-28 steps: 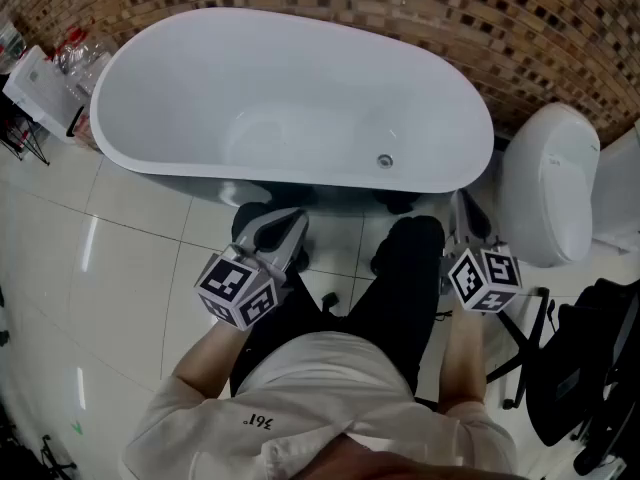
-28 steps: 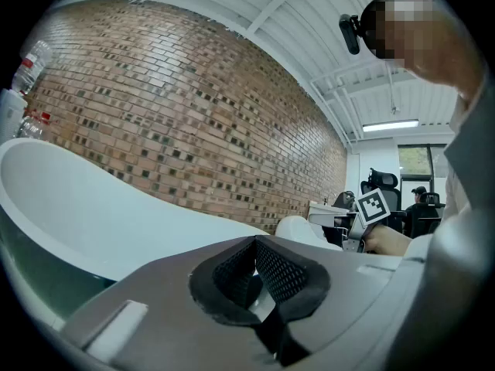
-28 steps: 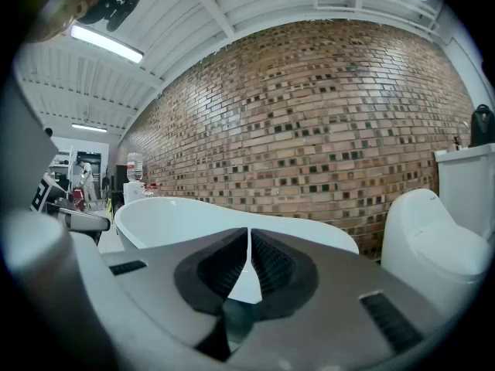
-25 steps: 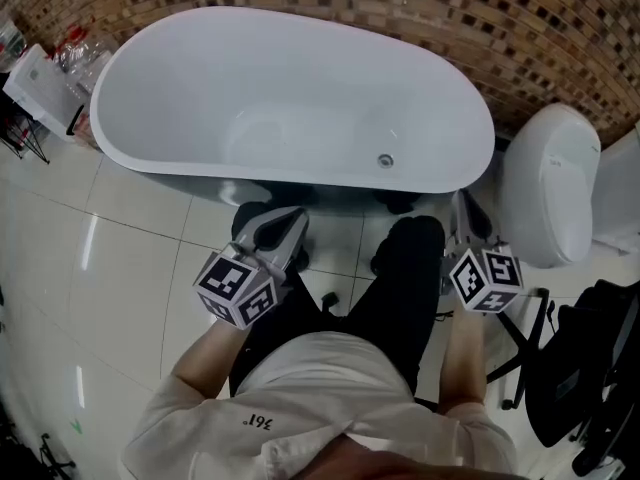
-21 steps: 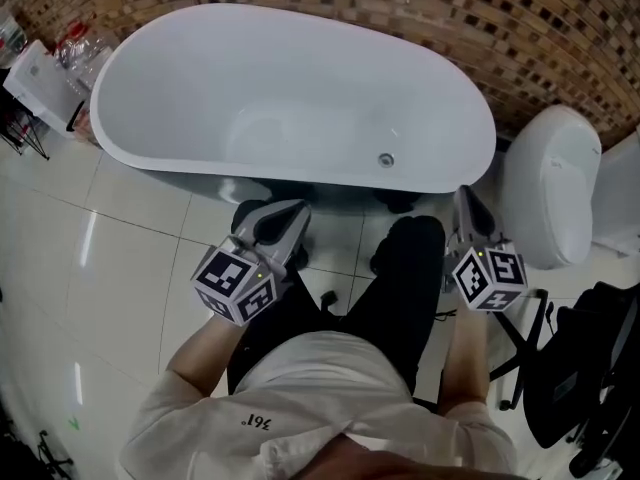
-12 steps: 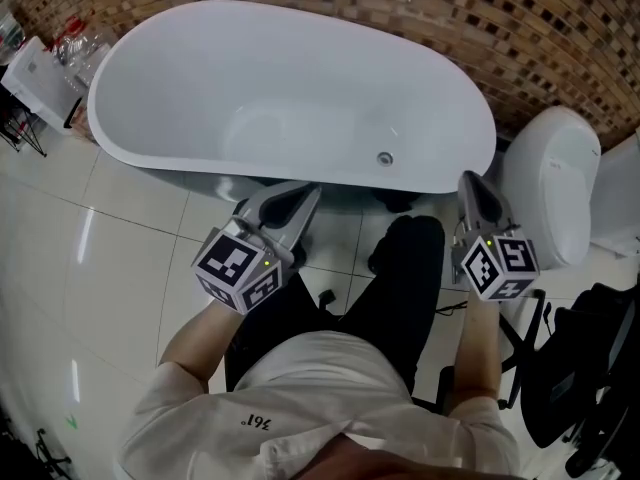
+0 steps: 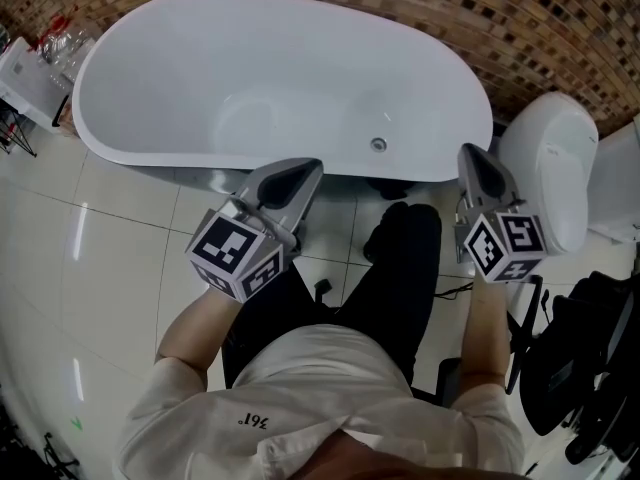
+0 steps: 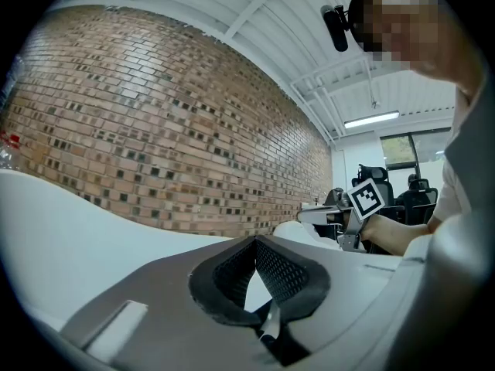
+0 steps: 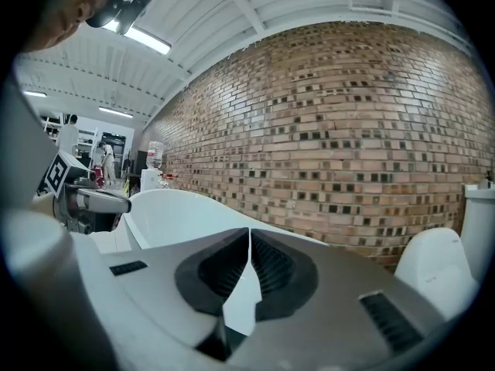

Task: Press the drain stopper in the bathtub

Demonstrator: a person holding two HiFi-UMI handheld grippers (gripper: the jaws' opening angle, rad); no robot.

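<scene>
We count one white bathtub (image 7: 150, 78), one white toilet (image 7: 545, 168) just beside its right end, and two grippers, each with one marker cube. One small round metal fitting sits inside the bathtub, low on the near inner side toward the right end. We take it for the drain stopper (image 7: 378, 144). Nothing touches it.

The left gripper (image 7: 303, 171) hangs in front of the bathtub's near rim, about midway along it, with its tip just at the rim's edge in the head view. In its own view the left gripper's (image 8: 255, 242) two dark ribbed pads (image 8: 286, 273) meet at the tip, and nothing is caught between them. Only the white bathtub wall shows through the hollow behind the tip.

The right gripper (image 7: 472, 156) is held near the bathtub's right end, between the bathtub and the toilet, and it is apart from both. In its own view the right gripper (image 9: 249, 234) is closed down to a hairline slit. It grips nothing.

Both grippers are well apart from the drain stopper and lie outside the bathtub, above the white tiled floor (image 7: 100, 268).
</scene>
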